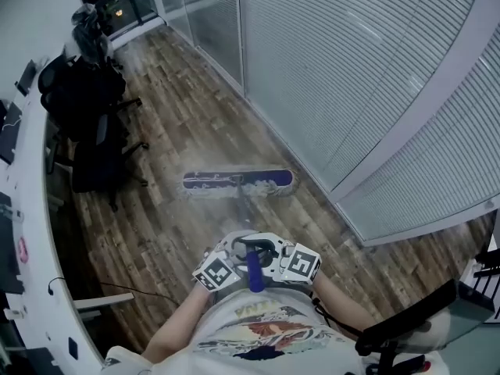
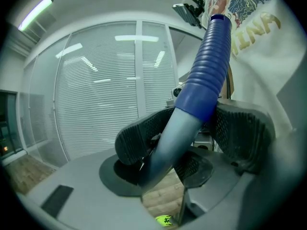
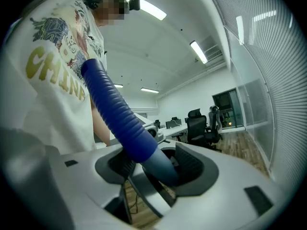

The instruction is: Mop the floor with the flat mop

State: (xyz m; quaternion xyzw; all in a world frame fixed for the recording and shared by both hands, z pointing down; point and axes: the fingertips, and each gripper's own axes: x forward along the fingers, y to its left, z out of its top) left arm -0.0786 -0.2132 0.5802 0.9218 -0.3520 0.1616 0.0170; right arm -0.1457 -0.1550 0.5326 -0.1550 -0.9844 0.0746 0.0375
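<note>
The flat mop head [image 1: 238, 180], purple with a pale fringe, lies crosswise on the wooden floor in front of me. Its grey shaft [image 1: 244, 209] runs back to a ribbed blue grip [image 1: 255, 276] at my waist. My left gripper [image 1: 234, 250] and right gripper [image 1: 269, 253] close on the handle from opposite sides, side by side. In the left gripper view the black pads [image 2: 139, 138] clamp the grey shaft [image 2: 168, 147] just below the blue grip [image 2: 204, 75]. In the right gripper view the jaws [image 3: 160, 166] pinch the same spot under the blue grip [image 3: 120, 114].
A glass wall with blinds [image 1: 351, 76] runs along the right of the floor. Black office chairs [image 1: 90, 123] stand beside a white desk [image 1: 31, 209] on the left. Another dark chair [image 1: 414, 326] sits at the lower right. A cable [image 1: 117, 291] lies near the desk.
</note>
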